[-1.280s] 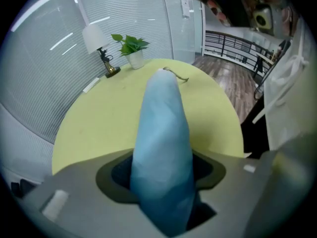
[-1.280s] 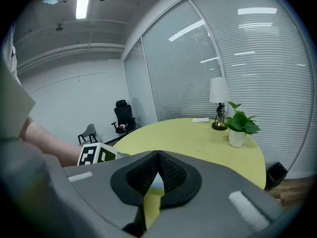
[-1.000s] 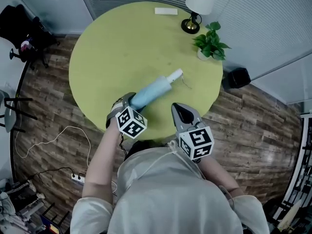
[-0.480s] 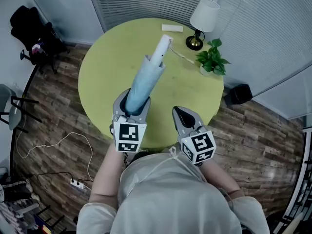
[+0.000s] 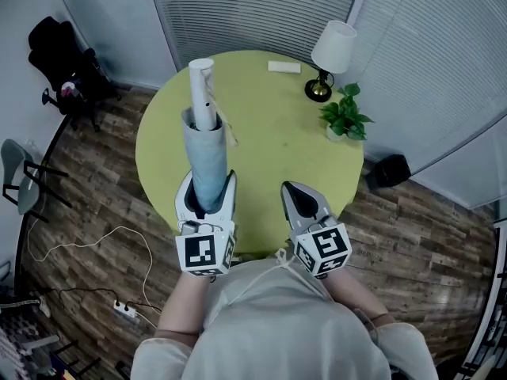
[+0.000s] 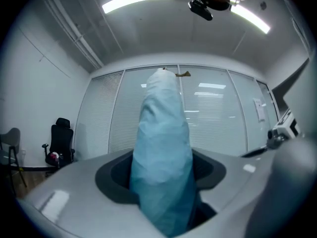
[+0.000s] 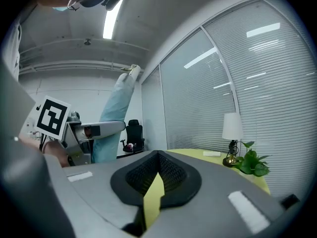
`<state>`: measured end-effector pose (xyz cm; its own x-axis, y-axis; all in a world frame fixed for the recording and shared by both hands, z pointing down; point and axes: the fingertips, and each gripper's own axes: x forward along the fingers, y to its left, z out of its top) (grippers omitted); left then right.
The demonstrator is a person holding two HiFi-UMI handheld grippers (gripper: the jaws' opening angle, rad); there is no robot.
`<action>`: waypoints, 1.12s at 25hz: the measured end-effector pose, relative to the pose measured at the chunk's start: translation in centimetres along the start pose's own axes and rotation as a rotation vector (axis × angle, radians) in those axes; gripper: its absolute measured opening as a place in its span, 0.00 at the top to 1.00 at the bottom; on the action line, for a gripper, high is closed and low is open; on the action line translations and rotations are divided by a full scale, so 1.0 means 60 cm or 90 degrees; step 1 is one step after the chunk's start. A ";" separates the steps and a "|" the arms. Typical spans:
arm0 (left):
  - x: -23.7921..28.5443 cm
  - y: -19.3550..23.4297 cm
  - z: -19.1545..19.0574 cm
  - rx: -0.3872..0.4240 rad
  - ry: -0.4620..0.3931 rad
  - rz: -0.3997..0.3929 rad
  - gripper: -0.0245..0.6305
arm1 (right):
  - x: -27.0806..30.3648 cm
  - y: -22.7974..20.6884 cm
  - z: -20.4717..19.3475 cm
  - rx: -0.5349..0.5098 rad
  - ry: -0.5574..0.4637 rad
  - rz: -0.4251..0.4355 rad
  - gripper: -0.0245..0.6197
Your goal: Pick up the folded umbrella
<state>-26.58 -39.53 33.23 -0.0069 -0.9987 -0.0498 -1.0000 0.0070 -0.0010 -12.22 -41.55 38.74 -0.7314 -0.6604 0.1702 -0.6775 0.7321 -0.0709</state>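
Off the round yellow-green table's (image 5: 277, 141) left edge, by the wall, stands a black office chair (image 5: 59, 62), well apart from it.

At the table's near-left edge the left gripper (image 5: 207, 184) is clamped on the folded umbrella (image 5: 204, 157). Its two fingers press the pale blue fabric from either side near the lower end. The left gripper view shows the bundle filling the space between them. The umbrella is off the table and held in the air over its left part. It slants upward with its white handle (image 5: 202, 93) at the top end.

At the table's near edge, right of the umbrella, the right gripper (image 5: 297, 192) hangs with its fingers drawn together to a point. Only a thin slit shows between them and nothing is in it.

On the table's far side lies a small white block (image 5: 283, 67). To its right, by the table's far-right rim, stand a lamp (image 5: 331, 50) with a white shade and a potted plant (image 5: 346, 113) just beside it. Off the table's right edge, a small black box (image 5: 388, 170) sits on the wooden floor.
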 end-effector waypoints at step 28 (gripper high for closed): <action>-0.038 0.005 -0.047 -0.018 0.038 0.034 0.54 | -0.009 0.024 -0.012 0.003 0.017 -0.004 0.96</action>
<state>-26.85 -37.42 36.14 -0.0602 -0.9981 0.0105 -0.9978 0.0604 0.0290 -12.74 -40.06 39.27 -0.7247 -0.6605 0.1965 -0.6827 0.7270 -0.0740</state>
